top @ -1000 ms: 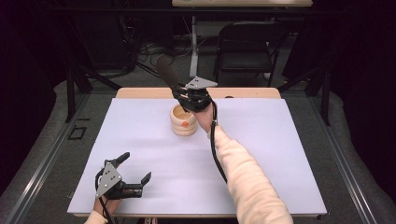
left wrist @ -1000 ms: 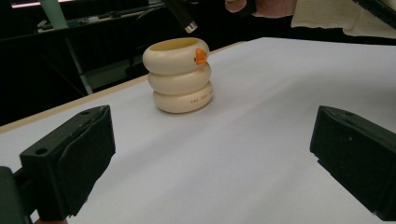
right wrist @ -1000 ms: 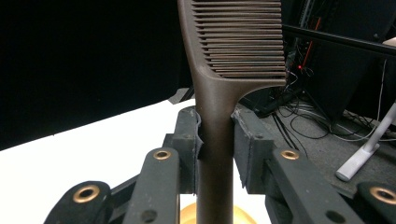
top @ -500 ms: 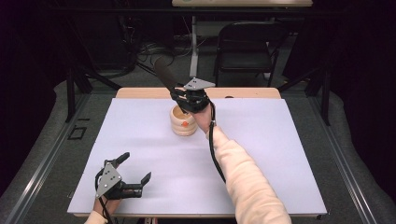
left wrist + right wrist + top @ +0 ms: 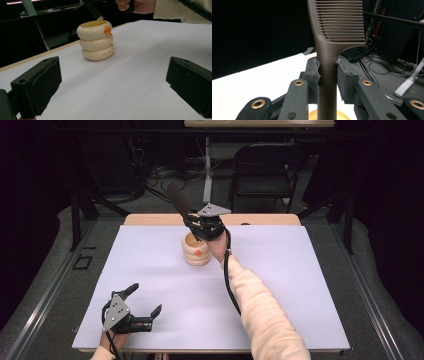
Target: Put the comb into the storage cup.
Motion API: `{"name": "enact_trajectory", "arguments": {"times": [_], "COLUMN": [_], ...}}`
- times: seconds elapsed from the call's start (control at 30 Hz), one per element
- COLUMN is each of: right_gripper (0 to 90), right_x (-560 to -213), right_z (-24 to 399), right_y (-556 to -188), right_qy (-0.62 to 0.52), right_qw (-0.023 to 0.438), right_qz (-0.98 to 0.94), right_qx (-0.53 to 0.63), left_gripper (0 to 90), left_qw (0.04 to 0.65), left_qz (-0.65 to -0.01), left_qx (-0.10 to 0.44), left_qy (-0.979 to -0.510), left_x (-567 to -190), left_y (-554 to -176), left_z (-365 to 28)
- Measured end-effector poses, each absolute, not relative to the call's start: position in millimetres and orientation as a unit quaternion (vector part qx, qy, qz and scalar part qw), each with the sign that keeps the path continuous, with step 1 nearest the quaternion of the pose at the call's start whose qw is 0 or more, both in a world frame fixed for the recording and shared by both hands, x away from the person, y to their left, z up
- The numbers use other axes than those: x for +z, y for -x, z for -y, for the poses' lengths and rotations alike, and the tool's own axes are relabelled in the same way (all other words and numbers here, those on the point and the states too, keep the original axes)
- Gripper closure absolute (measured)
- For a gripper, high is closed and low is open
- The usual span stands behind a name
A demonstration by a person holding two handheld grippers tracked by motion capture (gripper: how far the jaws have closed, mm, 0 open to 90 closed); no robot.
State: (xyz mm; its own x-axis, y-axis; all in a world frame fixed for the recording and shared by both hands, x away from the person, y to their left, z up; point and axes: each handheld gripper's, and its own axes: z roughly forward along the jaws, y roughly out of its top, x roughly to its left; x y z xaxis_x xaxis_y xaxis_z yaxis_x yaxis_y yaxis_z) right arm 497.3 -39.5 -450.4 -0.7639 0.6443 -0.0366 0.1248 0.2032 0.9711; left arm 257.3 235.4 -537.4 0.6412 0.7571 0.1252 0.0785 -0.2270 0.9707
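Note:
A dark brown comb (image 5: 329,62) stands nearly upright, teeth end up and tilted to the back left (image 5: 177,200). My right gripper (image 5: 328,80) is shut on its handle, just above a cream cup (image 5: 196,251) shaped like three stacked rings with an orange mark. The handle's lower end (image 5: 99,17) hangs at the cup's mouth (image 5: 96,41); whether it touches the rim I cannot tell. My left gripper (image 5: 146,299) rests near the table's front left with its jaws wide open, nothing between them (image 5: 112,85), facing the cup from a distance.
The white tabletop (image 5: 300,285) has a wooden strip (image 5: 150,219) along its far edge. A black chair (image 5: 265,165) and cables stand on the floor behind the table. The person's sleeved right forearm (image 5: 260,310) crosses the table's middle right.

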Motion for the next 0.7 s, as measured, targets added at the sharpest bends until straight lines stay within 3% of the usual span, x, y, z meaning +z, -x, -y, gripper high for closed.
{"name": "enact_trajectory", "arguments": {"times": [0.7], "right_gripper": [72.1], "right_x": [-457.7], "right_z": [34.8], "right_y": [-498.7], "right_qy": [-0.259], "right_qw": [0.218], "right_qz": [-0.751], "right_qx": [0.567], "left_gripper": [0.0], "left_qw": [0.55], "left_qz": [-0.289], "left_qx": [0.311], "left_qy": [-0.719], "left_x": [-536.8], "left_y": [-256.4], "left_z": [-235.9]}}
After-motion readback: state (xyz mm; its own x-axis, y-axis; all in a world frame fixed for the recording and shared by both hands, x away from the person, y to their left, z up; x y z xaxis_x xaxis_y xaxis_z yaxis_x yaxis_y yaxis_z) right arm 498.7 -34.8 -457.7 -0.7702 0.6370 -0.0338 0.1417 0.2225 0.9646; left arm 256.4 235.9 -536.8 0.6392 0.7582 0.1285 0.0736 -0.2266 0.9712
